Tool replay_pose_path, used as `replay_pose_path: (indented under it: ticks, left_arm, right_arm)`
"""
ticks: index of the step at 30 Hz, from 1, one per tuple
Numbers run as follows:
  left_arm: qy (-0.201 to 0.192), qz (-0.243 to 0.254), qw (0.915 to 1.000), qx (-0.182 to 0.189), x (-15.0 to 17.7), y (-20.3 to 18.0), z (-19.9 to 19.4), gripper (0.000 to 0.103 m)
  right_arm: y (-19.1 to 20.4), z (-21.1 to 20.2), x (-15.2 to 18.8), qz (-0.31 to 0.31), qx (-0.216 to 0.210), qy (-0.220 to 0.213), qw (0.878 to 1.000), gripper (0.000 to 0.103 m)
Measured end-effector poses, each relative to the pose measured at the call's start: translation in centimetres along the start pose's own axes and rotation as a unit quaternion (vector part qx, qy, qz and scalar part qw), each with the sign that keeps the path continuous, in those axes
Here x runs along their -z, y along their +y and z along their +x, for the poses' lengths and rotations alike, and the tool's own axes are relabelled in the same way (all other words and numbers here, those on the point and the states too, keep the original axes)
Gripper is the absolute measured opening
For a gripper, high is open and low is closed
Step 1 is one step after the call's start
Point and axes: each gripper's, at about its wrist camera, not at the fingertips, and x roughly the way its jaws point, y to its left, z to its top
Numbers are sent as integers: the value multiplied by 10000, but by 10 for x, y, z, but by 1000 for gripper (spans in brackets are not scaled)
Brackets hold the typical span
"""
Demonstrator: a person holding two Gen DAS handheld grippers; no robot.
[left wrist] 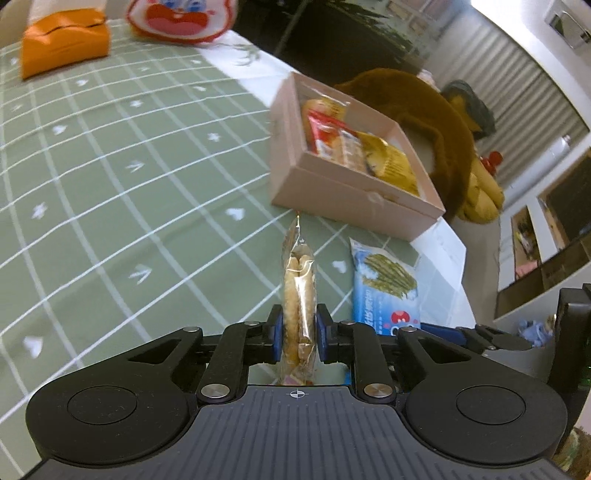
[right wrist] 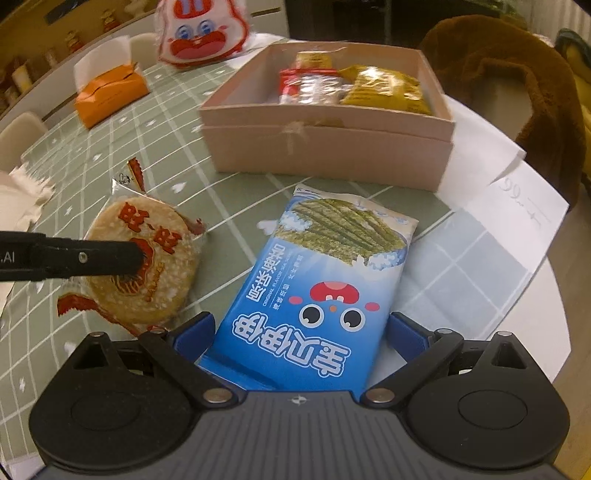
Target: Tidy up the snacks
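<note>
A round rice cracker in clear wrap (left wrist: 299, 295) stands edge-on between the blue pads of my left gripper (left wrist: 299, 332), which is shut on it. In the right wrist view the same cracker (right wrist: 155, 266) shows its face, with a black left finger (right wrist: 92, 258) across it. A blue seaweed snack packet (right wrist: 314, 295) lies flat on the green cloth between the wide jaws of my right gripper (right wrist: 301, 332). The pads sit beside its edges and the packet is not buckled. Behind it stands a pink box (right wrist: 332, 147) holding a red and a yellow snack packet.
An orange tissue box (right wrist: 110, 92) and a red-and-white rabbit bag (right wrist: 201, 33) sit at the far side of the table. A white paper sheet (right wrist: 517, 195) lies by the table's right edge. A brown furry garment (right wrist: 517, 74) hangs beyond it.
</note>
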Motion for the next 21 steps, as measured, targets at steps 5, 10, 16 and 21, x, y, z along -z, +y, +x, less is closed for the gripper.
replay_pose_path:
  ticks: [5, 10, 16, 21]
  left_arm:
    - [-91, -172, 9998, -81, 7, 7, -8, 22]
    - [-91, -80, 9998, -129, 13, 6, -13, 22]
    - [-61, -11, 9999, -128, 17, 4, -15, 22]
    - [-41, 43, 9999, -151, 19, 1, -17, 22]
  right_arm:
    - [-4, -6, 0, 75, 153, 93, 9998, 99]
    - [-20, -6, -5, 515, 191, 288, 9981, 99]
    - [-29, -4, -15, 760, 305, 216, 9964, 99]
    - [-25, 8, -28, 724, 426, 334, 9959, 99]
